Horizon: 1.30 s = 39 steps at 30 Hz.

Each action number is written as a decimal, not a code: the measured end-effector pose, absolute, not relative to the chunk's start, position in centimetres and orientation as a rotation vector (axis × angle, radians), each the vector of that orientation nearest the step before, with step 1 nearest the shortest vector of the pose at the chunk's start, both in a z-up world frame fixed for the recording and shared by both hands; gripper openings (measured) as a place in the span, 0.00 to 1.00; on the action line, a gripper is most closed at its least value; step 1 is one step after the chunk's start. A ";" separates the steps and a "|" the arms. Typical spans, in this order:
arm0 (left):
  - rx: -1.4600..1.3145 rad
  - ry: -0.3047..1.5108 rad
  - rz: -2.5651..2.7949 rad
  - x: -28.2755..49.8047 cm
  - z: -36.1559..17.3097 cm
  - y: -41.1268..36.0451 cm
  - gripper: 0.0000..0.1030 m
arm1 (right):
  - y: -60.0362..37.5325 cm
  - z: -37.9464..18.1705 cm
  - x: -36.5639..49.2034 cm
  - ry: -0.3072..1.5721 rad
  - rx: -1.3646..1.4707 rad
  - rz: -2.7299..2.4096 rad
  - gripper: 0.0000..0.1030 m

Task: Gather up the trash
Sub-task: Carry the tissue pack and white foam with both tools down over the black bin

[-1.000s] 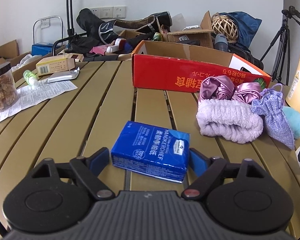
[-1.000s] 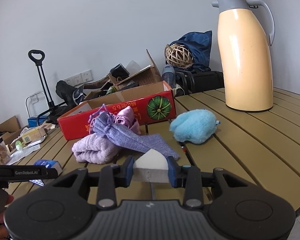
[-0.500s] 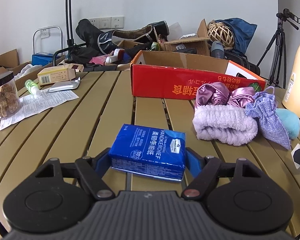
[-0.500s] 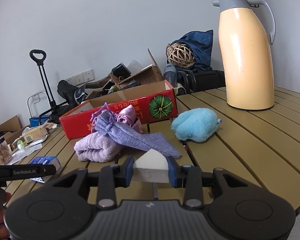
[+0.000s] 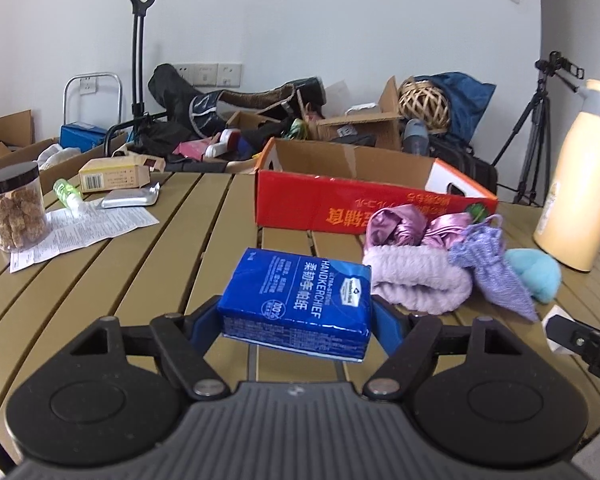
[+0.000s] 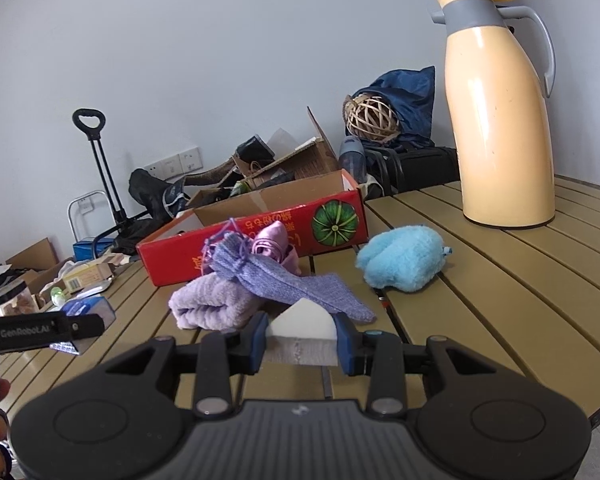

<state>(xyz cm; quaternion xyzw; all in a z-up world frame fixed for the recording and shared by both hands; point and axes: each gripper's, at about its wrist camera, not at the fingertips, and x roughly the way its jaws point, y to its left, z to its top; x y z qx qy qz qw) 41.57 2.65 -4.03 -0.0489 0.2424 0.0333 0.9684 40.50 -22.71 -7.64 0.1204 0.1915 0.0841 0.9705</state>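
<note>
While your left tongs (image 5: 296, 322) are clenching the tissue pack (image 5: 298, 302) and your right tongs (image 6: 301, 338) the white wedge (image 6: 302, 326), keep both squeezes firm, steering toward the red box (image 5: 364, 196) at twelve o'clock.

Black tool (image 5: 296, 320) with blue pads (image 5: 204, 320), silver screws.

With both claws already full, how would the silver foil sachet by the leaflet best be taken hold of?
Judging from its pose, take the silver foil sachet by a short end that sticks out past the printed leaflet, coming in low along the table. It lies flat and thin, so a straight top-down pinch would probably slip off; its crimped edge gives something to nip.
</note>
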 end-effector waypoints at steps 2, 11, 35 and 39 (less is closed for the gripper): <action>-0.098 0.483 0.053 40.9 -3.8 2.6 0.75 | -22.7 -7.4 40.1 0.385 0.253 0.189 0.33; -0.077 0.438 -0.009 36.8 -2.9 2.4 0.75 | -22.0 -6.0 37.3 0.366 0.233 0.279 0.33; -0.058 0.433 -0.114 25.0 -3.4 1.7 0.75 | -19.0 -8.0 27.4 0.481 0.097 0.426 0.34; -0.068 0.497 -0.118 23.5 -5.3 1.6 0.75 | -18.6 -10.1 26.0 0.562 0.078 0.434 0.34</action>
